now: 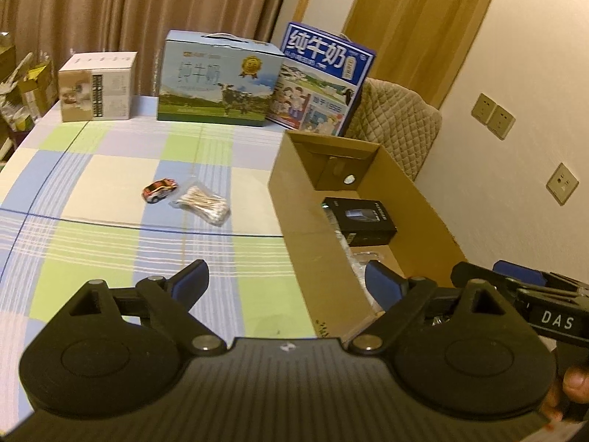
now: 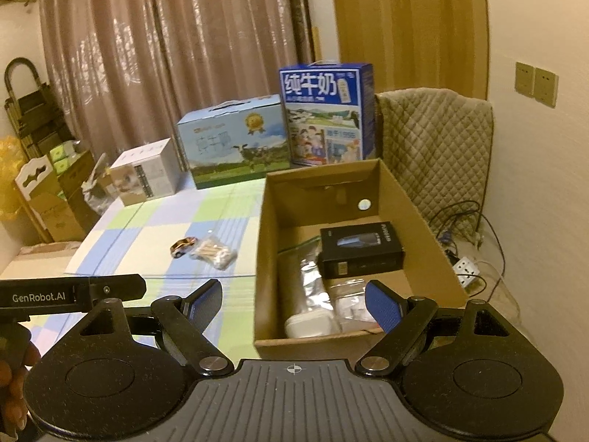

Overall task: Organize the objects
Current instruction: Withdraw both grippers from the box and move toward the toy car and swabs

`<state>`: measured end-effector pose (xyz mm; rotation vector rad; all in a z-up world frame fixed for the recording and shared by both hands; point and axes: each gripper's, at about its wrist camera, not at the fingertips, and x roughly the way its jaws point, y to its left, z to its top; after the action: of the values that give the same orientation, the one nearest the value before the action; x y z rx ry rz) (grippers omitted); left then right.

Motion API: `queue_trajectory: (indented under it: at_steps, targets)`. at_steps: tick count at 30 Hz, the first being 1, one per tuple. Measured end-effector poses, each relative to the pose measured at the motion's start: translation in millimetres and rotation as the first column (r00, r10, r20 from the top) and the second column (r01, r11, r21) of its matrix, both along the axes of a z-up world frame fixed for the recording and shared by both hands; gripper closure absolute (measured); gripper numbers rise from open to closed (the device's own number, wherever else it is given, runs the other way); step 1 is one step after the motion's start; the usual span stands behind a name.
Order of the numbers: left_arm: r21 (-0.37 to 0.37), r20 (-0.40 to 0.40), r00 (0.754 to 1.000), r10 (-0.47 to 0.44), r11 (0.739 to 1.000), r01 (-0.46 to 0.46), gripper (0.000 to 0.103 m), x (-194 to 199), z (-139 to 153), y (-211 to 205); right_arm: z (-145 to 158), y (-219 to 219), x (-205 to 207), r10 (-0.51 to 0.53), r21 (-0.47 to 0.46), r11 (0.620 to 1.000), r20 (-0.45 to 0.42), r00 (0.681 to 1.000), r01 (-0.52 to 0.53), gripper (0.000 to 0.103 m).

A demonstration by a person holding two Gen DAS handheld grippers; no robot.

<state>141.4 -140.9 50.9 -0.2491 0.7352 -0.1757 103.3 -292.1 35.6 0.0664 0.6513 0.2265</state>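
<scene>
An open cardboard box [image 1: 291,191] [image 2: 263,243] stands at the table's right side. Inside it lie a black product box [image 1: 362,217] [image 2: 362,248], a white bottle in clear wrap [image 2: 307,302] and a clear packet [image 2: 349,305]. On the checked cloth left of the box lie a small toy car [image 1: 159,189] [image 2: 183,246] and a bag of cotton swabs [image 1: 205,204] [image 2: 215,252]. My left gripper [image 1: 287,283] stands open and empty over the box's near left wall. My right gripper [image 2: 294,304] is open and empty above the box's near end.
Three cartons stand along the table's far edge: a white one [image 1: 96,86], a light-blue milk carton [image 1: 217,81] and a dark-blue milk carton [image 1: 324,81]. A quilted chair back [image 2: 434,147] and a power strip with cables [image 2: 467,265] are right of the box.
</scene>
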Motion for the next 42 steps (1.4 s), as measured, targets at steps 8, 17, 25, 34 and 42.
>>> queue_trajectory:
  at_steps: [8,17,25,34,42]
  targets:
    - [-0.014,-0.011,0.999,0.046,0.999,-0.046,0.004,-9.2,-6.4,27.9,-3.8,20.4,-0.9,0.036,-0.015,0.999,-0.009,0.999,-0.036,0.021]
    - [-0.011,-0.019,0.995,0.095,0.995,-0.095,0.001,-18.1,-12.2,55.2,-8.9,39.9,-1.7,0.067,-0.025,0.997,-0.018,0.998,-0.068,0.021]
    - [-0.014,-0.019,0.993,0.119,0.993,-0.119,0.001,-24.1,-15.2,74.6,-15.7,54.6,-0.6,0.092,-0.032,0.995,-0.030,0.995,-0.093,0.021]
    - [-0.008,-0.025,0.988,0.152,0.988,-0.152,0.001,-22.1,-20.1,98.8,-24.8,71.7,5.2,0.116,-0.036,0.992,-0.041,0.992,-0.118,0.021]
    - [0.032,-0.018,0.985,0.173,0.985,-0.172,0.001,-13.6,-29.9,125.5,-32.7,95.5,17.7,0.157,-0.035,0.987,-0.024,0.987,-0.158,0.021]
